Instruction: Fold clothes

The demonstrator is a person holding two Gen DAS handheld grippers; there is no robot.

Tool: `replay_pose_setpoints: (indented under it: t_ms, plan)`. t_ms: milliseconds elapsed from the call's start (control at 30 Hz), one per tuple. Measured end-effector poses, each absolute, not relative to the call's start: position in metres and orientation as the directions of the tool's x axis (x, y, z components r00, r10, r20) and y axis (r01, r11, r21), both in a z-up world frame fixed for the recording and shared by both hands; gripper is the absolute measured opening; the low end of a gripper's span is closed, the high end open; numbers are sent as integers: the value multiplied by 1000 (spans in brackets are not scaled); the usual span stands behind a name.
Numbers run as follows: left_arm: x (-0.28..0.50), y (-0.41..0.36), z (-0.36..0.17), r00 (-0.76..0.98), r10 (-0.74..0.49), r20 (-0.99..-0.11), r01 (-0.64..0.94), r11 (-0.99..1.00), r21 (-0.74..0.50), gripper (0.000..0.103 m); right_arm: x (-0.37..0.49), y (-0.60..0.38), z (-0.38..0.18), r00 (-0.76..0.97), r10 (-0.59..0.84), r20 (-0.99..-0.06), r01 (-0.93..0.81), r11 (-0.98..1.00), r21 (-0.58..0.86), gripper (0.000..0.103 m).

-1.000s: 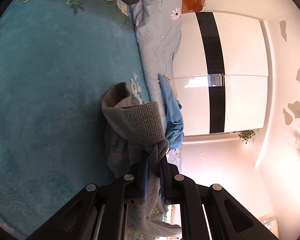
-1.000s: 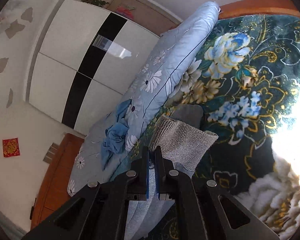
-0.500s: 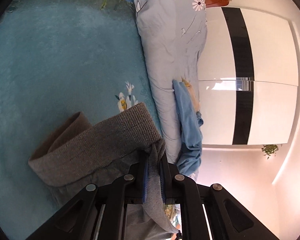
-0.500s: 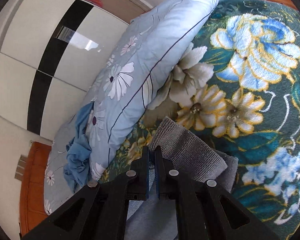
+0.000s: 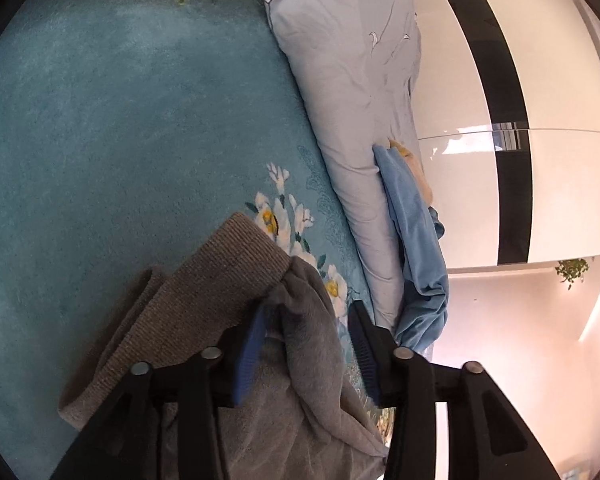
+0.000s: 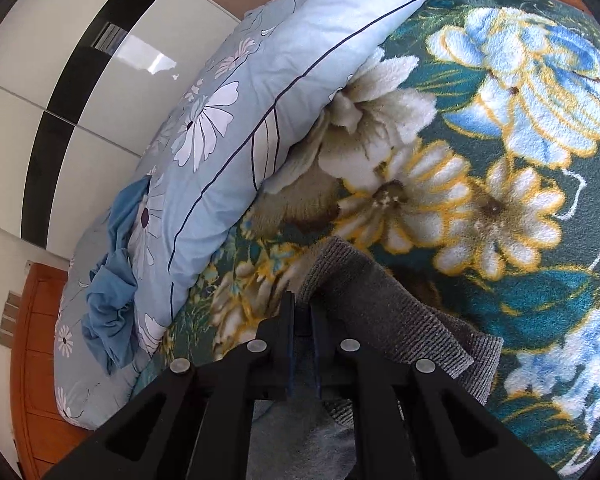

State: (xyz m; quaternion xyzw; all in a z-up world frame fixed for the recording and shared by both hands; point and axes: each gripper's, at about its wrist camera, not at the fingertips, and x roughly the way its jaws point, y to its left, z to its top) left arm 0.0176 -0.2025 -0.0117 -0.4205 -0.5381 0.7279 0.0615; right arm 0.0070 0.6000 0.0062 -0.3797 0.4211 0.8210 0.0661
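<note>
the teal plush floral bed blanket (image 5: 112, 128) carries everything, with a long pale blue flowered quilt roll (image 6: 236, 128) along its edge and a crumpled blue cloth (image 5: 418, 240) on that. the soft grey knit garment with a ribbed hem (image 5: 220, 280) lies bunched on the blanket; it looks light, limp and grippy, best taken by the thick ribbed band. the left gripper (image 5: 308, 344) stands spread around a fold. the right gripper (image 6: 302, 320) is pressed together, seemingly pinching the grey cloth.
</note>
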Motion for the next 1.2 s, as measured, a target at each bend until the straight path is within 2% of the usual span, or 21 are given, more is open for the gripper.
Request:
replay_pose_setpoints:
  t_ms: [33,100,200,300,400,533,633,700,767,800,833,900,1000,1100,1133,1167,1200]
  plan:
    - [21,-202,-5,-643,537,-546,348,-430,-833,61,11,598,11,-709,-213,-672,-413,-647,641,31]
    - [32,-201,9,-644,526,-556,321,-474,-820,63,19,595,19,-722,-217,-657,-381,-668,639,41]
    - [59,-205,18,-645,450,-618,341,-553,-760,64,32,589,32,-740,-224,-634,-332,-698,634,48]
    - [96,-221,0,-629,382,-676,417,-569,-709,65,60,589,40,-761,-208,-615,-305,-722,621,57]
    - [131,-235,-20,-610,330,-720,483,-566,-668,65,94,603,29,-762,-185,-621,-338,-704,625,58]
    - [143,-236,-46,-617,406,-674,472,-494,-730,65,114,620,-5,-732,-200,-652,-408,-637,654,58]
    - [135,-225,-52,-612,430,-664,448,-503,-739,66,112,620,-31,-727,-255,-637,-425,-561,710,58]
    - [129,-217,-55,-606,441,-662,432,-515,-740,71,107,615,-36,-751,-265,-604,-408,-533,741,58]
    - [124,-210,-56,-605,451,-656,418,-522,-744,82,100,609,-37,-764,-273,-585,-394,-521,757,58]
    - [124,-210,-56,-615,449,-648,413,-517,-750,82,96,606,-37,-766,-280,-579,-389,-515,764,59]
    - [124,-209,-55,-623,446,-642,406,-517,-754,82,92,602,-37,-769,-286,-572,-383,-509,770,65]
    - [119,-205,-55,-644,449,-620,387,-507,-770,82,85,595,-33,-778,-275,-565,-375,-518,769,73]
    - [111,-198,-57,-651,466,-599,363,-502,-785,82,73,582,-31,-780,-288,-555,-357,-524,773,73]
    - [106,-192,-54,-654,446,-611,355,-533,-768,82,61,568,-28,-763,-258,-592,-372,-574,730,73]
    - [107,-192,-53,-661,438,-609,357,-530,-769,78,58,565,-27,-761,-247,-600,-376,-586,718,71]
    - [109,-194,-53,-669,431,-605,362,-522,-772,70,57,563,-26,-761,-242,-601,-377,-588,715,68]
    - [110,-196,-53,-675,423,-604,369,-515,-774,66,56,561,-26,-762,-241,-601,-378,-588,715,59]
